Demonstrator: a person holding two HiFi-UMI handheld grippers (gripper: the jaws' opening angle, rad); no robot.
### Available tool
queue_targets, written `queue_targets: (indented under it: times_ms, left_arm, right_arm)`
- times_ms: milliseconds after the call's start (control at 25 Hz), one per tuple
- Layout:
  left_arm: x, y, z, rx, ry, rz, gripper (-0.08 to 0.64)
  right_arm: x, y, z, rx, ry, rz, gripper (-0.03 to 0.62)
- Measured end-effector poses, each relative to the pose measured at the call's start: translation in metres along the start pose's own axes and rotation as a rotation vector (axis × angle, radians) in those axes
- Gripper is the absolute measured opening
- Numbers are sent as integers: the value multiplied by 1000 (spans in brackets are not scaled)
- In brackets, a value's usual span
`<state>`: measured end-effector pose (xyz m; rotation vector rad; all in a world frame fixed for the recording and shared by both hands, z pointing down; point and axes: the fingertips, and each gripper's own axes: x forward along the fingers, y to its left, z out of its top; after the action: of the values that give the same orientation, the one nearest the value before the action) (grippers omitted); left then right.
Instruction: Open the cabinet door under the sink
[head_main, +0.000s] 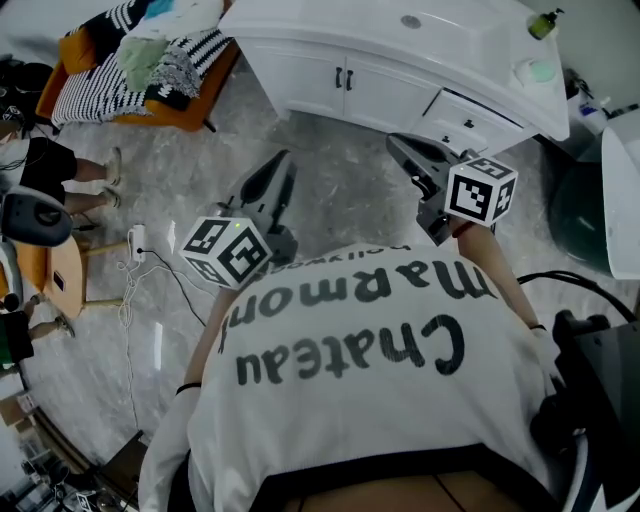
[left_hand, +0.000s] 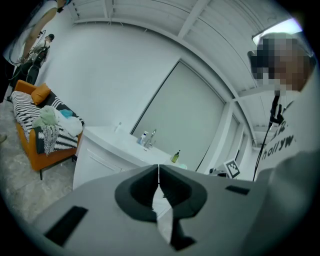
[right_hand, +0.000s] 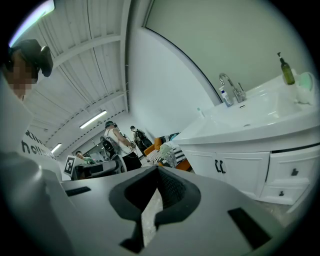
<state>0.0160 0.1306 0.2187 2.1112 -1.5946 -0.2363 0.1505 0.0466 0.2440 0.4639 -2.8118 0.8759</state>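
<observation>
1. Both tools are pinched shut with nothing in them: the left gripper (head_main: 283, 160) sits centre-left in the head view and the right gripper (head_main: 398, 145) centre-right. Each one's own view shows its jaws meeting in a thin seam, left gripper (left_hand: 158, 171) and right gripper (right_hand: 157, 172) alike.
2. Both point toward the white vanity at the top of the head view, with a stretch of marbled floor (head_main: 340, 190) between them and it.
3. Below the sink (head_main: 410, 22) are two cabinet doors (head_main: 345, 85), seen again at right of centre in the right gripper view (right_hand: 235, 167). They look closed and flush. Drawers (head_main: 470, 120) sit to their right.
4. A pair of small dark handles (head_main: 344, 78) stands upright side by side where the doors meet, clearer in the right gripper view (right_hand: 218, 166).
5. I'd expect a door like this to be a stiff, light panel that swings freely on side hinges. Its glossy face looks too slick and flat to pinch.
6. My guess is that a handle is the only sensible hold: the jaws must part first, close across the bar, then pull outward along the door's arc.
7. The handles stand close together, so a grab could catch both.
8. Readable writing: the person's shirt (head_main: 350, 350) carries "Chateau Marmon", upside down in the head view, its ending lost at the shirt's edge.
9. Marker cubes (head_main: 228, 250) carry only black-and-white squares. The soap bottle (right_hand: 286, 70) by the faucet (right_hand: 227, 85) is too small to read.
</observation>
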Motion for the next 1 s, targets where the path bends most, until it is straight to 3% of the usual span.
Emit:
queue_targets:
  times_ms: [600,840,1000]
  left_arm:
    - [15,2,2,15,19,-6,12]
    - [8,9,17,36,-60,22,9]
    - [14,15,17,32,-31,8,9]
  right_arm:
    - [-9,-17,11,14,-42,-24,6]
    - [-7,-18,4,33,-47,-29,6]
    - [-3,-19,7,33,-58,-34,6]
